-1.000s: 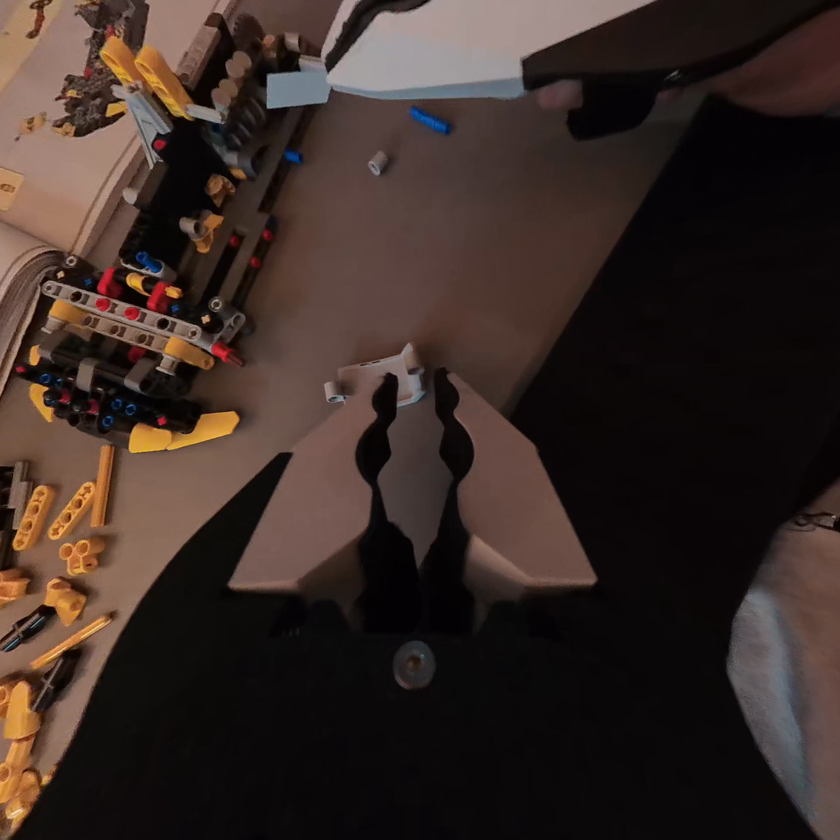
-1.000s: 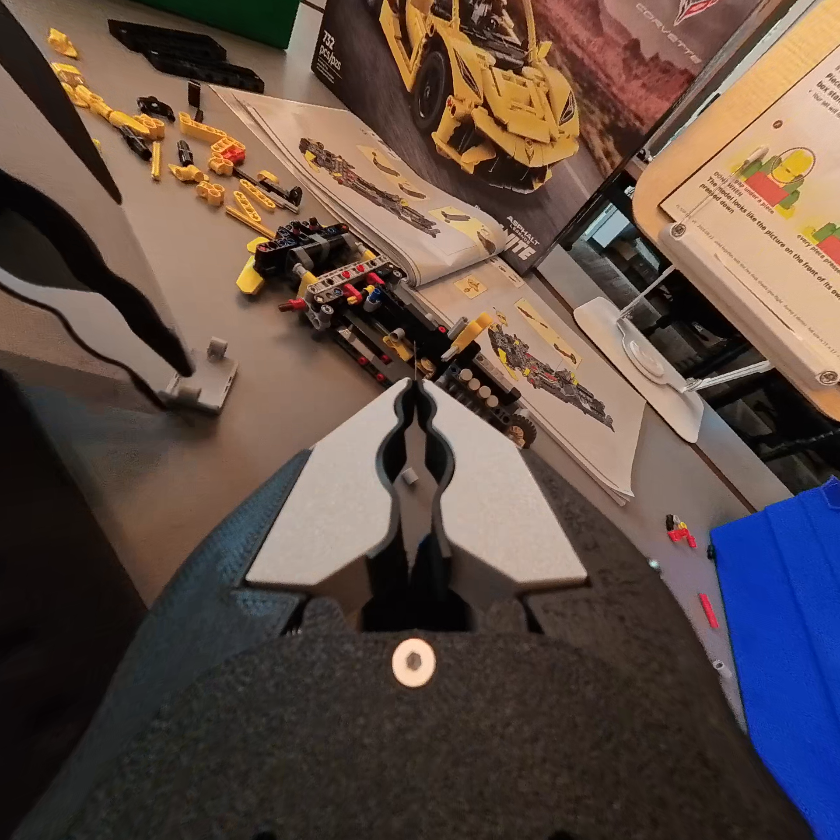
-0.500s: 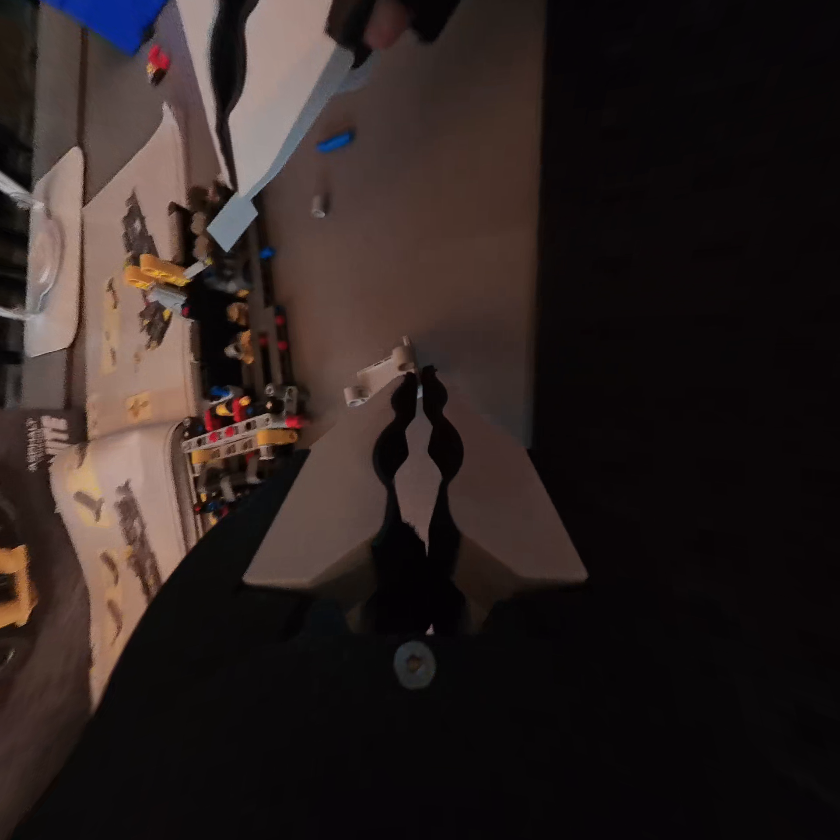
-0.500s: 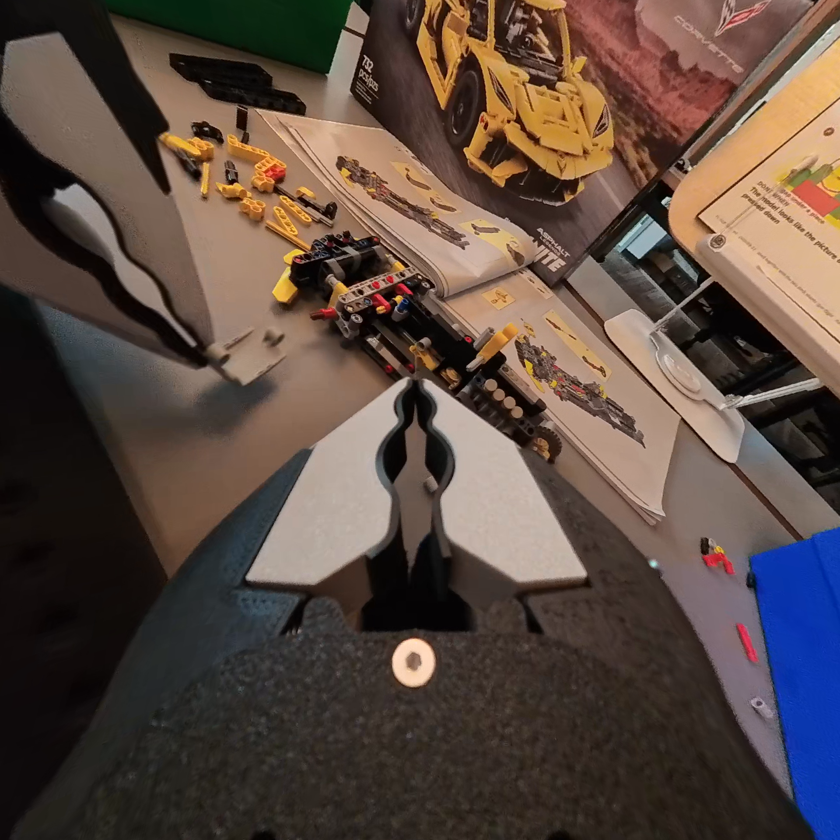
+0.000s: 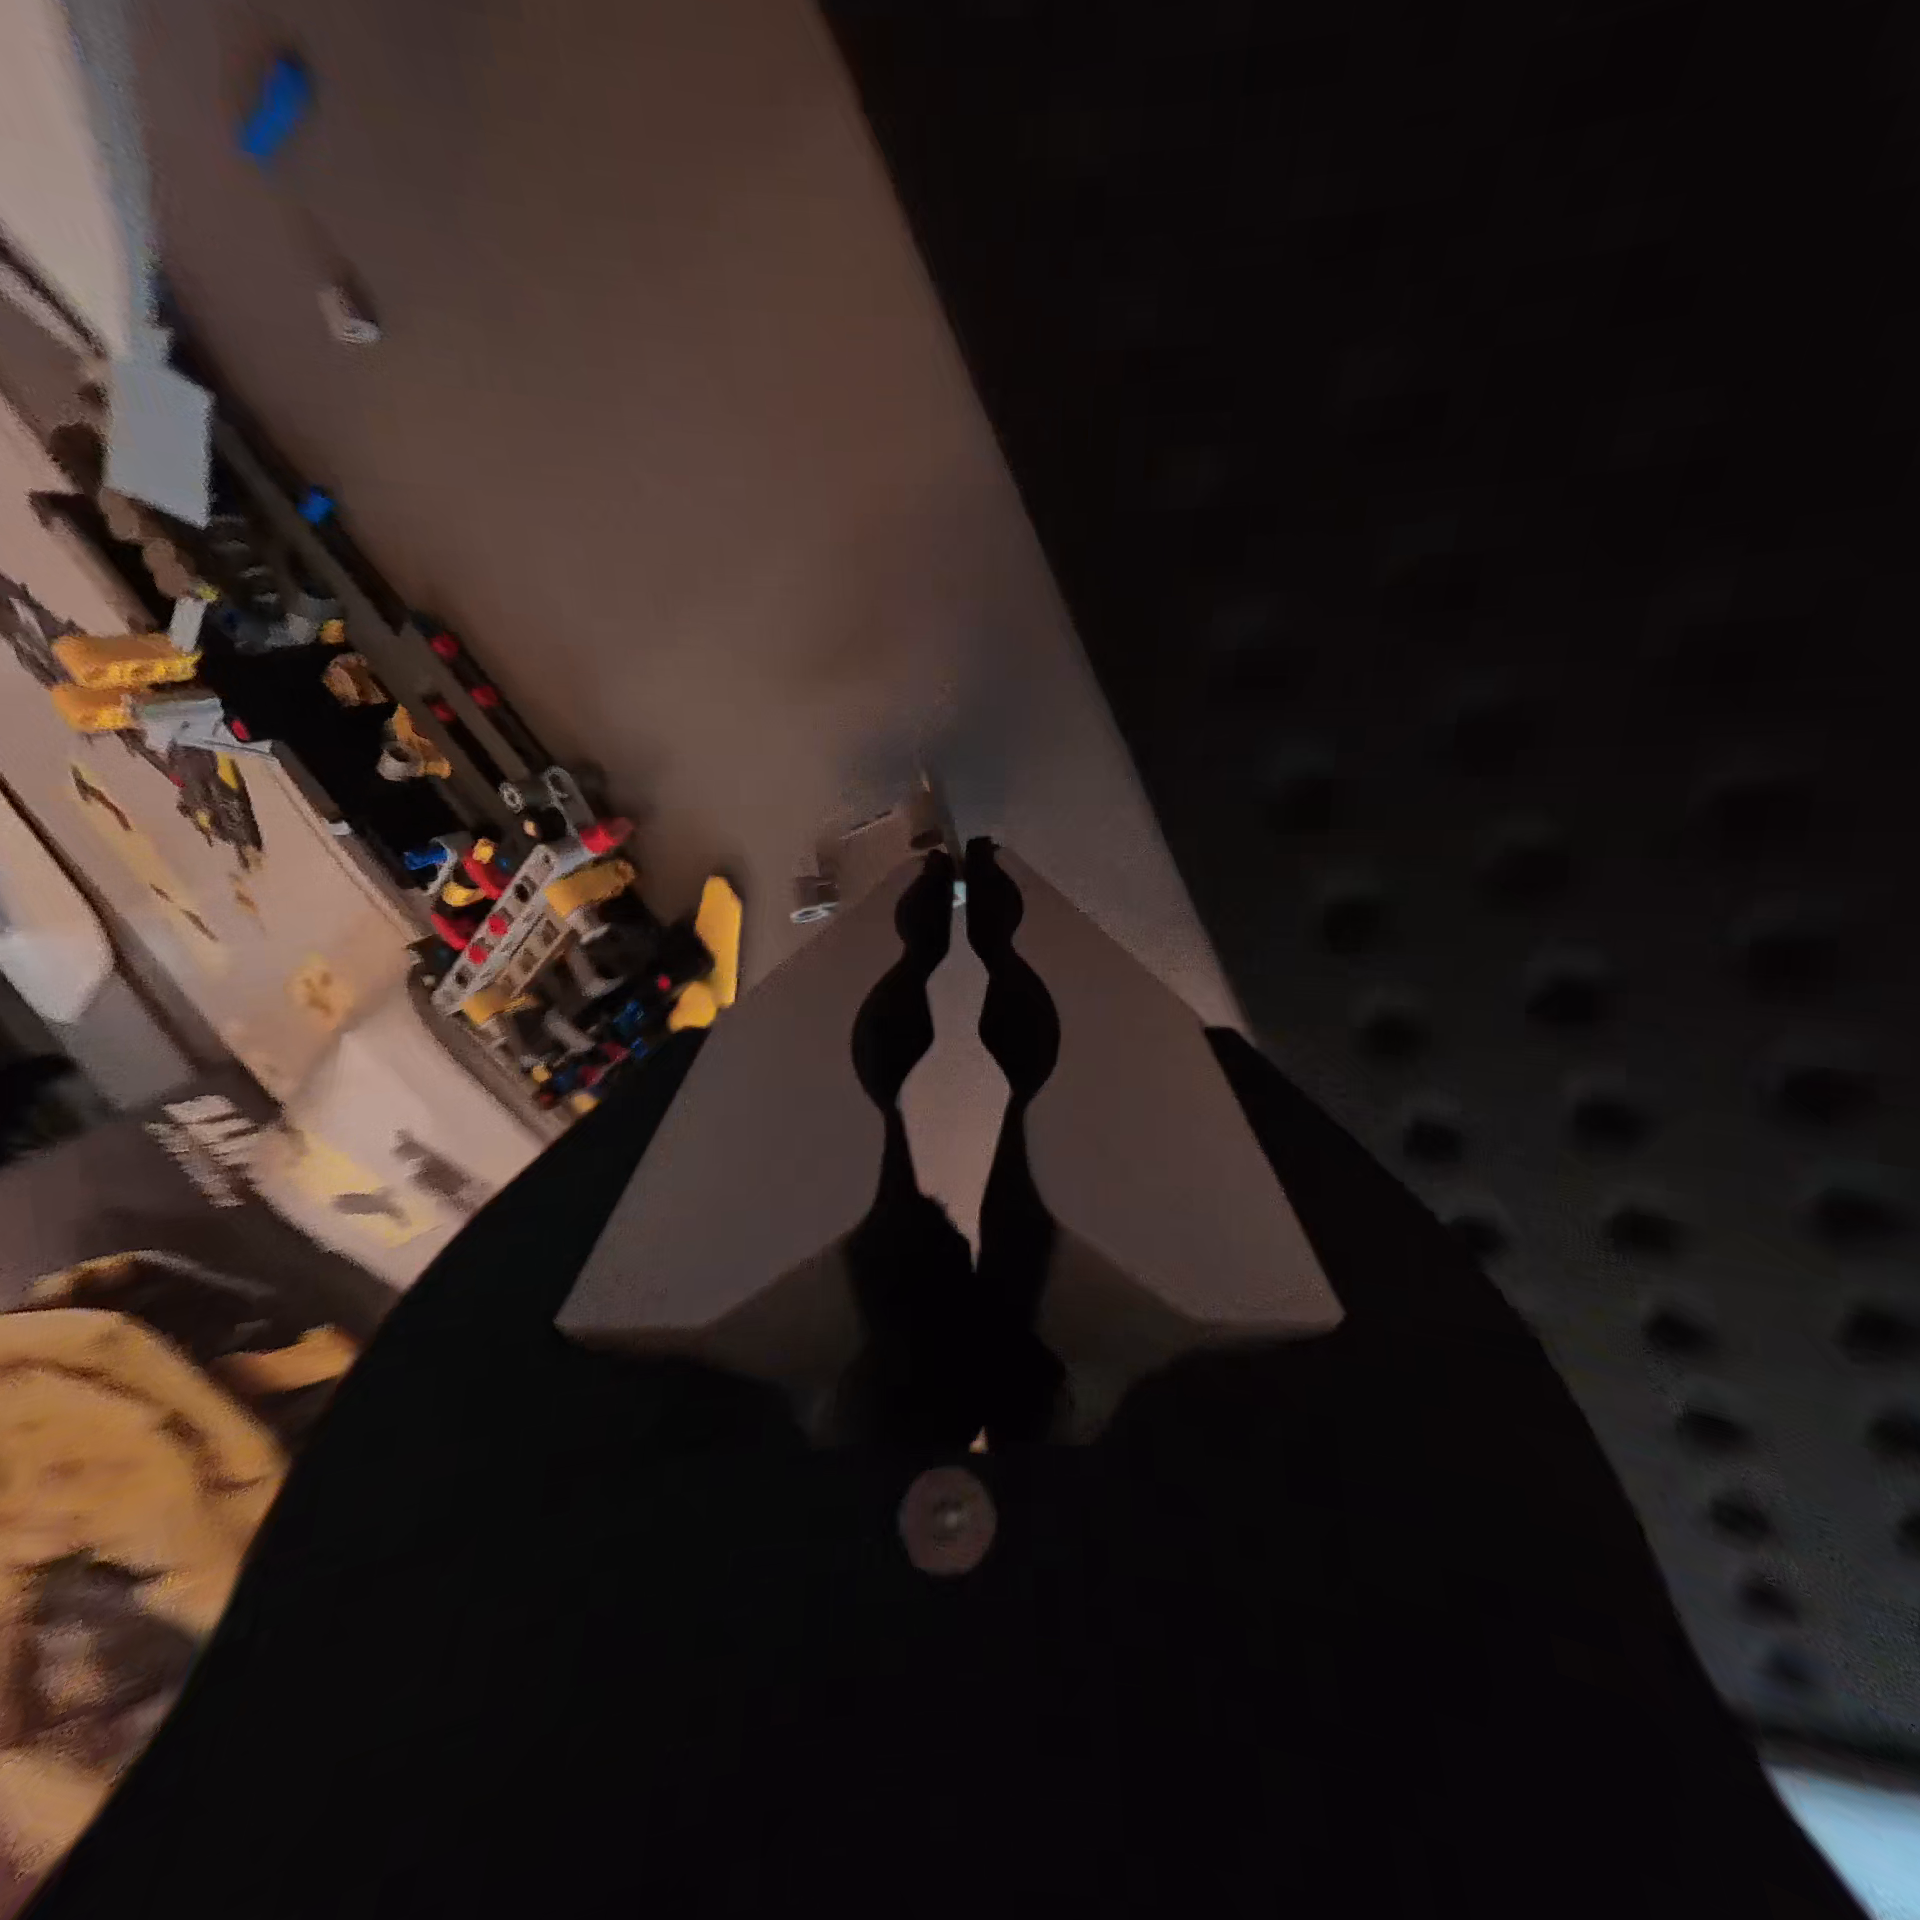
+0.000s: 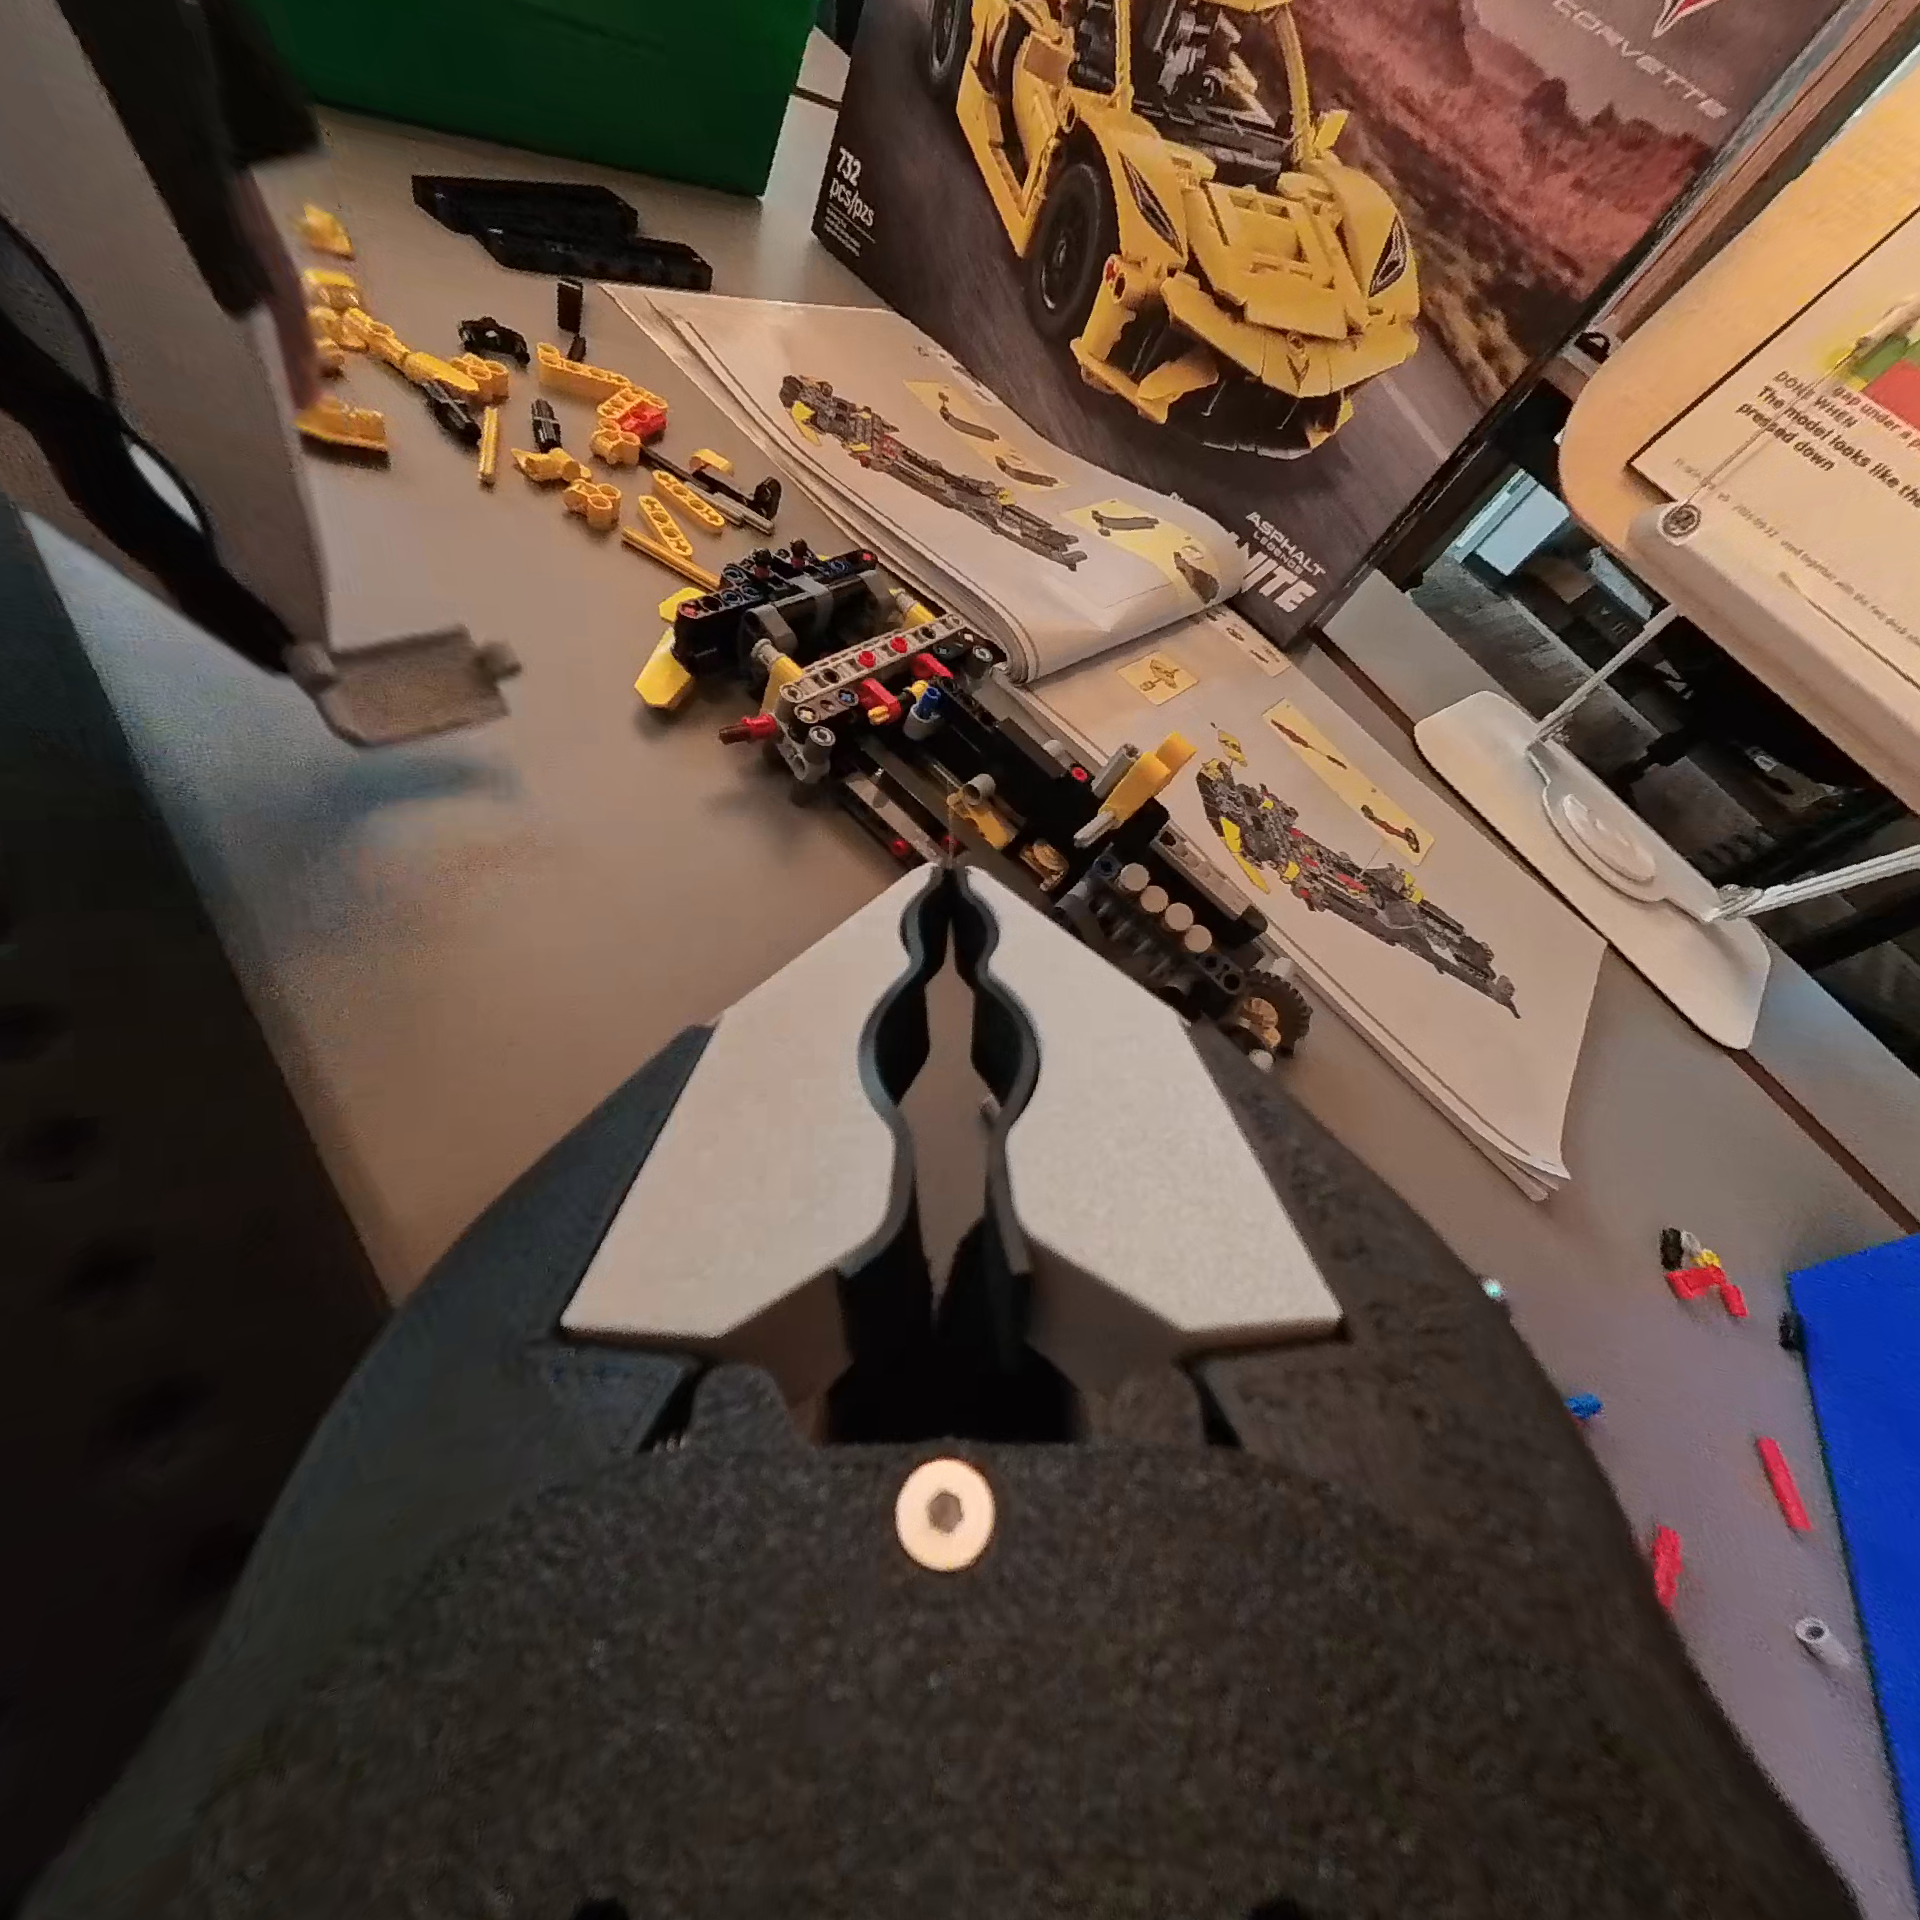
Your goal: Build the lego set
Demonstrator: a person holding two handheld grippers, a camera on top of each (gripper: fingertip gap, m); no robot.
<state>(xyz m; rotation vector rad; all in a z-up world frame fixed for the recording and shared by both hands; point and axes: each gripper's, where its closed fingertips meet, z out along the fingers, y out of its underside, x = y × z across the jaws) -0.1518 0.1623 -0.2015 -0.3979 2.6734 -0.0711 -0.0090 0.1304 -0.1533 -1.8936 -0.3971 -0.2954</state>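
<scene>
My left gripper (image 5: 953, 854) pinches the grey panel (image 6: 416, 686) by one edge, clear of the table (image 6: 582, 883); it may twist free. Right gripper (image 6: 950, 879) closed, empty, near the chassis (image 6: 966, 769).

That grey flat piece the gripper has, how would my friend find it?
Start at the open instruction booklet, then find the half-built car frame before it. Left of the frame, the left gripper lifts the flat grey panel off the table; neighbouring loose pieces are yellow or black.
</scene>
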